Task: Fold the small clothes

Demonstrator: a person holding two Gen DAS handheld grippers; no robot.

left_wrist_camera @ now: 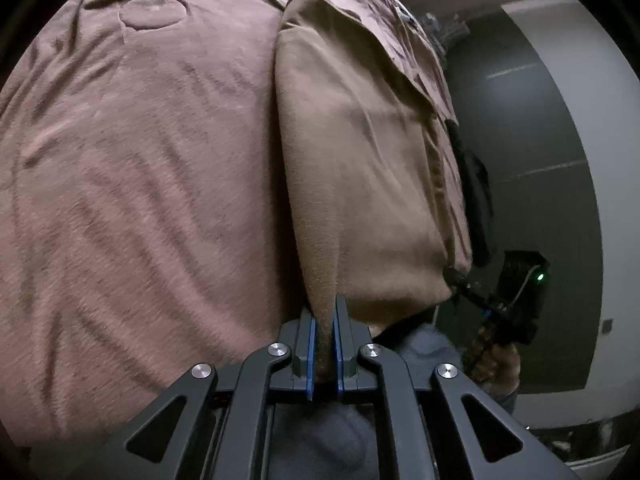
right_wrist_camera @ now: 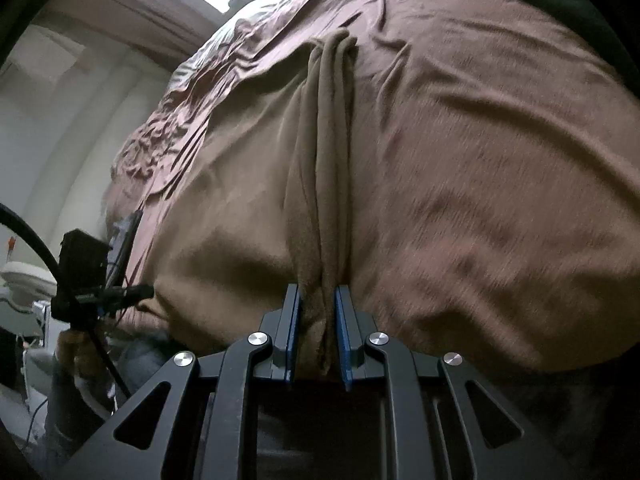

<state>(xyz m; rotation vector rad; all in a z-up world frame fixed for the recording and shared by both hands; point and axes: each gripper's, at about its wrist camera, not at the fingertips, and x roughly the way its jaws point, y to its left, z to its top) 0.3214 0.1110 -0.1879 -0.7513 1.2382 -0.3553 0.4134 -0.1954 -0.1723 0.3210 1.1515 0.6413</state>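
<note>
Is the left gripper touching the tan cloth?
Touching. In the left wrist view, the left gripper has its blue-padded fingers closed on a bunched edge of the tan cloth, with fabric pinched between them.

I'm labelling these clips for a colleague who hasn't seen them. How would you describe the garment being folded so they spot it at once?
Start from the wide, wrinkled mauve-pink bedspread that fills both views. Over it hangs a tan fleecy cloth, pinched at its near edge by the left gripper and the right gripper. It is yellower and fuzzier than the bedspread, and the only fabric held between blue pads.
</note>
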